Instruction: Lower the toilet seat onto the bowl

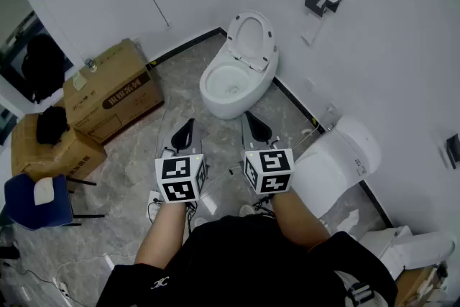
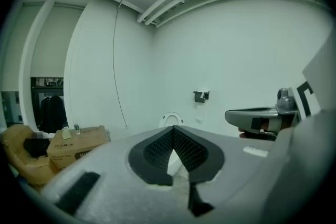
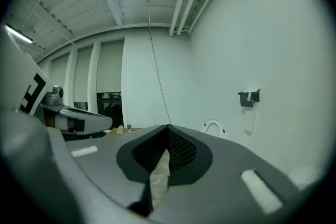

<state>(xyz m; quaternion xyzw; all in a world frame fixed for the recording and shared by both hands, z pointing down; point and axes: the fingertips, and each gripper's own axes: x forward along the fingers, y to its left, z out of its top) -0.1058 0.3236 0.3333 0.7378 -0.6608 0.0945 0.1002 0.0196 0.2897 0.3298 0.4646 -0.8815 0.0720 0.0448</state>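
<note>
Grey left gripper (image 1: 188, 127) and right gripper (image 1: 253, 122), jaws pinched shut on nothing, aim twelve o'clock at the raised white oval toilet seat (image 1: 249, 36), likely to push it down.

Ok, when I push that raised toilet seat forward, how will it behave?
The toilet seat looks like stiff plastic, so it should probably swing down about its base without flexing. Its glossy surface may be slippery.
</note>
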